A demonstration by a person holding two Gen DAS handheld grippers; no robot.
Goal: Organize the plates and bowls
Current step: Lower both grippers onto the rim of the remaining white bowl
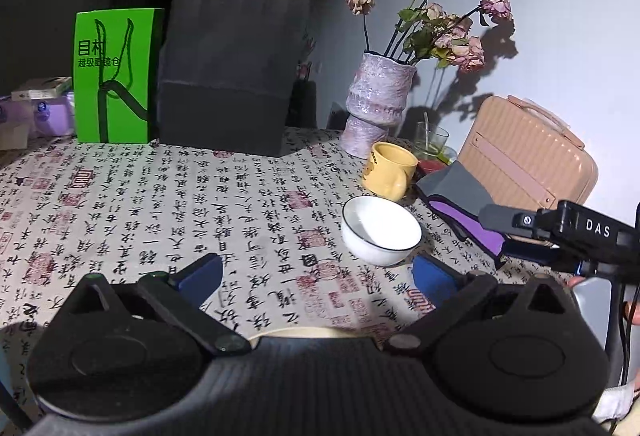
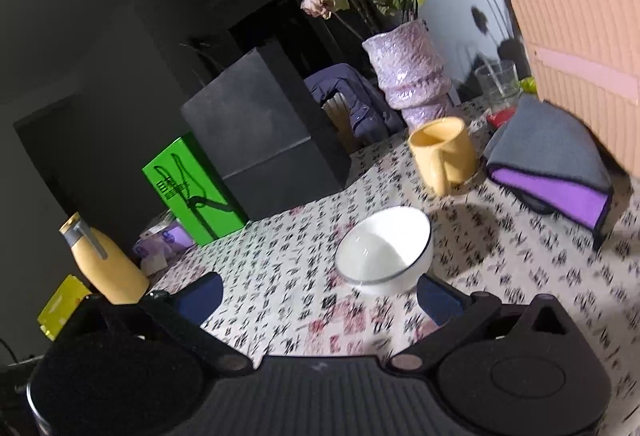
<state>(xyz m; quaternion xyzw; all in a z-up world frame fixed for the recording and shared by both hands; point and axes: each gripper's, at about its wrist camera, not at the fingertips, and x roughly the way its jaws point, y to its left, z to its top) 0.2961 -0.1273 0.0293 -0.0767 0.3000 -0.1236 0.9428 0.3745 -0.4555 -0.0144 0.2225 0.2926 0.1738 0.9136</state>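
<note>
Both wrist cameras looked low and close across the tablecloth [image 1: 160, 196], the left level, the right tilted and more from the right, sharing the white bowl [image 1: 380, 232], yellow mug [image 2: 444, 152] and vase [image 1: 378, 100].

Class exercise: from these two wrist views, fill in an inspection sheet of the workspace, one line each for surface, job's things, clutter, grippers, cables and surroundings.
Surface: table under a cloth printed with calligraphy.
Job's things: one white bowl, upright, empty; no plates seen.
Clutter: yellow mug, vase of dried roses, black paper bag, green box, folded grey and purple cloth, glass, pink case, yellow bottle.
Grippers: left hand-held gripper open, empty; right hand-held gripper open, near the bowl.
Cables: dark cable at the left view's right edge.
Surroundings: pale wall, dark room behind.
</note>
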